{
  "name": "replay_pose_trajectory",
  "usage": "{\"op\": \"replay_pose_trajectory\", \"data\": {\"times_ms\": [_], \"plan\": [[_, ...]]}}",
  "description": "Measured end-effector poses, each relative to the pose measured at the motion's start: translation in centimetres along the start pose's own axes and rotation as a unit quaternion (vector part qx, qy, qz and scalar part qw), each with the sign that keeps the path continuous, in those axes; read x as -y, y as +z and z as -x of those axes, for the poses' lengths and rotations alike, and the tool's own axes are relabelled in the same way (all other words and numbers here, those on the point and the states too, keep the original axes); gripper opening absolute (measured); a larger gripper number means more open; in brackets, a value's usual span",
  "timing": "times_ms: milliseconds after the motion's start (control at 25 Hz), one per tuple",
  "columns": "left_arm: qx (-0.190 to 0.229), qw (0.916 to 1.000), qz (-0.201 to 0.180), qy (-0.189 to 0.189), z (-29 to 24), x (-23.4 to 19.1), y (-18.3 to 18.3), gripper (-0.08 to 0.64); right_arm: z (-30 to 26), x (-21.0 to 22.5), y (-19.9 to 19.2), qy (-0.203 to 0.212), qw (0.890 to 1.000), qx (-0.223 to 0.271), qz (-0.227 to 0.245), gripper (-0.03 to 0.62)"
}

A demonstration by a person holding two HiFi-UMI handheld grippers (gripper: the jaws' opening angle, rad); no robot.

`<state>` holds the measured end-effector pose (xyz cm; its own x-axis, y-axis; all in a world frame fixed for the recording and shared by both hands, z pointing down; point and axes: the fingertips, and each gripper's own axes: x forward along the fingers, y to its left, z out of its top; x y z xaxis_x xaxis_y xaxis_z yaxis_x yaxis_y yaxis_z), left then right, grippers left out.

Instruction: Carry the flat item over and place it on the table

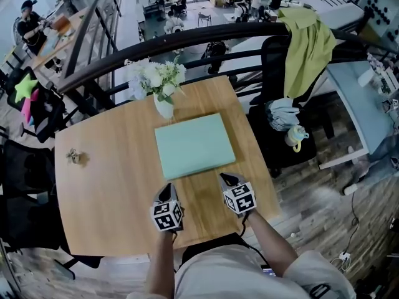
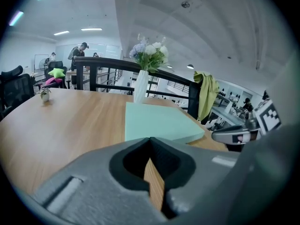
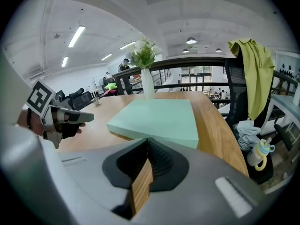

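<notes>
The flat item is a mint-green slab (image 1: 194, 145) lying on the wooden table (image 1: 106, 192), just in front of a white vase. My left gripper (image 1: 167, 189) sits just short of the slab's near left corner, and my right gripper (image 1: 225, 178) sits at its near right corner. Neither touches it. In the left gripper view the jaws (image 2: 151, 139) are shut with nothing between them, and the slab (image 2: 157, 121) lies ahead. The right gripper view shows the same: jaws (image 3: 147, 139) shut and empty, the slab (image 3: 157, 116) just beyond them.
A white vase of flowers (image 1: 163, 101) stands right behind the slab. A small potted ornament (image 1: 75, 156) sits near the table's left edge. A dark railing (image 1: 187, 39) runs behind the table. To the right is a black chair with a yellow-green cloth (image 1: 308, 48).
</notes>
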<state>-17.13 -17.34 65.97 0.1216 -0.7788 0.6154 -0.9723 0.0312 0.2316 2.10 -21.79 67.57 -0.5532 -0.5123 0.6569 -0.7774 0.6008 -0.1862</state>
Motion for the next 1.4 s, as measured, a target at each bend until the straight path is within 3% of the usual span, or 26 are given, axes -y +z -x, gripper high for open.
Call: {"op": "replay_pose_trajectory", "data": {"times_ms": [280, 600, 1000, 1400], "plan": [[0.025, 0.9995, 0.018, -0.008, 3.7, 1.5, -0.1, 0.003, 3.1, -2.8, -0.3, -0.021, 0.999, 0.029, 0.031, 0.011], [0.113, 0.9934, -0.012, -0.016, 8.5, 3.0, 5.6, 0.003, 7.6, -4.7, 5.3, -0.038, 0.991, 0.119, 0.057, 0.011], [0.24, 0.9684, -0.061, -0.025, 14.9, 5.4, 14.9, 0.003, 14.3, -5.9, 14.9, -0.08, 0.963, 0.236, 0.103, 0.011], [0.308, 0.9469, -0.083, -0.042, 19.0, 7.0, 19.4, 0.003, 19.1, -6.6, 19.8, -0.092, 0.942, 0.305, 0.109, 0.011]]}}
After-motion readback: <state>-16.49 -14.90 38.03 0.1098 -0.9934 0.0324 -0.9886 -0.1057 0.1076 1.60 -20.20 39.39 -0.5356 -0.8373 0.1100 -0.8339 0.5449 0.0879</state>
